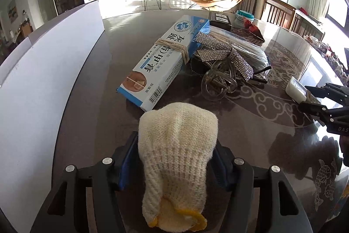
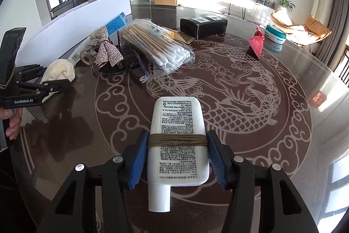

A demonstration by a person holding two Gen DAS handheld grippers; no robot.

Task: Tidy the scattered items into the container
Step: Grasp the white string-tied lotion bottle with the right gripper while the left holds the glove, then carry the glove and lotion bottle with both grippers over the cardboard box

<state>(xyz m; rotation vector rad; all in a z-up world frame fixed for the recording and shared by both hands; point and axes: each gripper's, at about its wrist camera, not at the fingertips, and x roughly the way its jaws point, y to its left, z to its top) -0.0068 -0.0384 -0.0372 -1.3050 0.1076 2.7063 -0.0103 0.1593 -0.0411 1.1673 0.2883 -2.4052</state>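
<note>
A cream knitted glove (image 1: 178, 137) lies between the blue pads of my left gripper (image 1: 176, 141), which is shut on it just above the dark glass table (image 1: 250, 128). The right wrist view shows a white tube (image 2: 178, 123) wound with brown cord. My right gripper (image 2: 177, 134) is shut on it, both pads against the cord band. The white container's wall (image 1: 43, 80) stands along the left of the table, also seen as the white wall (image 2: 87, 12). Each view catches the other gripper: the right gripper (image 1: 322, 102) and the left gripper (image 2: 50, 76) with the glove (image 2: 61, 71).
A blue-white carton (image 1: 165, 58) bound with rubber bands lies beside the container. Next to it sit a rhinestone bow clip (image 1: 224, 54), a clear hair claw (image 1: 218, 82), dark glasses (image 2: 137, 71) and a bag of cotton swabs (image 2: 157, 47). Farther off are a black box (image 2: 202, 25), a red packet (image 2: 257, 43) and a teal tin (image 2: 274, 34).
</note>
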